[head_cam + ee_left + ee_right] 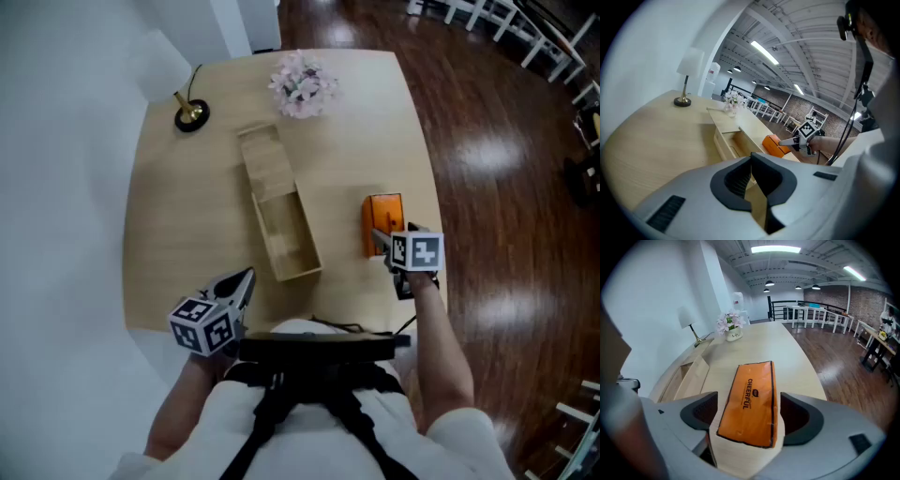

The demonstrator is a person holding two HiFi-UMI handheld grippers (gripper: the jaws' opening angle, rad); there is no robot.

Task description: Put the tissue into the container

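An orange tissue pack point(382, 223) point(752, 401) lies flat near the table's right edge. My right gripper point(380, 240) point(749, 399) points steeply down over its near end. The jaws stand wide on either side of the pack, and I see no pad pressing on it. A long wooden container point(281, 225) point(736, 136) lies in the middle of the table. Its sliding lid covers the far half, and the near half is open with nothing inside. My left gripper point(246, 277) point(751, 157) hovers at the table's front edge, shut with nothing in it.
A small brass lamp point(190, 114) stands at the table's far left, and a vase of pale flowers point(302, 84) at the far middle. The table point(169, 281) ends just right of the tissue pack, above dark wooden floor point(497, 187). A white wall runs along the left.
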